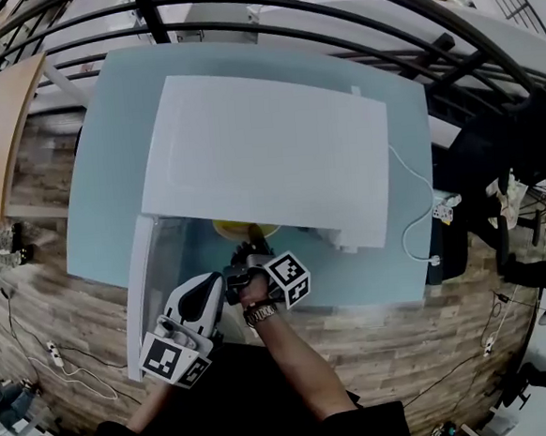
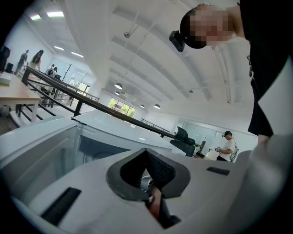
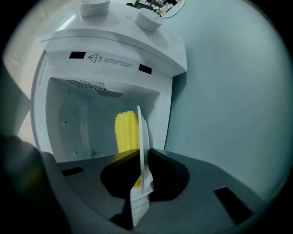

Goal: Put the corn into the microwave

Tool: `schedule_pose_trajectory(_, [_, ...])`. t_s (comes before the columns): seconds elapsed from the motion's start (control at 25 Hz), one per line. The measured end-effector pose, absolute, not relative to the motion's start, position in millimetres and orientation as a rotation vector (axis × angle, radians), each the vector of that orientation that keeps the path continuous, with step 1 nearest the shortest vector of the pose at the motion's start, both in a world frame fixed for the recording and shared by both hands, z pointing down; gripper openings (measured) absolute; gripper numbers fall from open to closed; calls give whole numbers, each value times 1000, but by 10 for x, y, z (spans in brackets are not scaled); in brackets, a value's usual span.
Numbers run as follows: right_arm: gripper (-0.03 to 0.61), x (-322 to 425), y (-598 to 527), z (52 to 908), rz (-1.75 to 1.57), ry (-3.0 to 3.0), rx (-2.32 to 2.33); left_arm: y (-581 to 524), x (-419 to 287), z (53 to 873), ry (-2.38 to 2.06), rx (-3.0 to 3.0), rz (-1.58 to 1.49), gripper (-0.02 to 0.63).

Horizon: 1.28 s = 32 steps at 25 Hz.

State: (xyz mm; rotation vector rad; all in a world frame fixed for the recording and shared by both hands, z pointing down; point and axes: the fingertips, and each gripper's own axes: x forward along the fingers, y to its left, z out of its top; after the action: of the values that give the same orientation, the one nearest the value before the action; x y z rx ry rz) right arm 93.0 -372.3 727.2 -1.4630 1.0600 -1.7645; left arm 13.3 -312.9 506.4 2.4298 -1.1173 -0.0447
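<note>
On a thin white plate [image 3: 143, 137] lies knobbly corn [image 3: 126, 130].

Warning triangle [image 3: 93, 57] on microwave [image 3: 158, 55] frame, adjoining print illegible

Yellow corn cob [image 3: 126, 131] sits at the mouth of the white microwave [image 3: 114, 50], door open.

A pale blue table [image 1: 101, 179] stands on wood-plank floor [image 1: 433, 341] beside black railings [image 1: 152, 15].
</note>
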Motion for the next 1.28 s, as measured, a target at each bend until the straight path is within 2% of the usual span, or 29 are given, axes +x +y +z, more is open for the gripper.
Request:
schedule_pose_trajectory(0.84, [31,817,-3927,7357,-1792,1129,-1448,-3095,49,5137,-1138,2410,-18,3])
schedule_pose_trajectory(1.28, [72,708,-3970,7357,-1834,1185,-1418,-3089,24,5154,-1139,2404,-20,3])
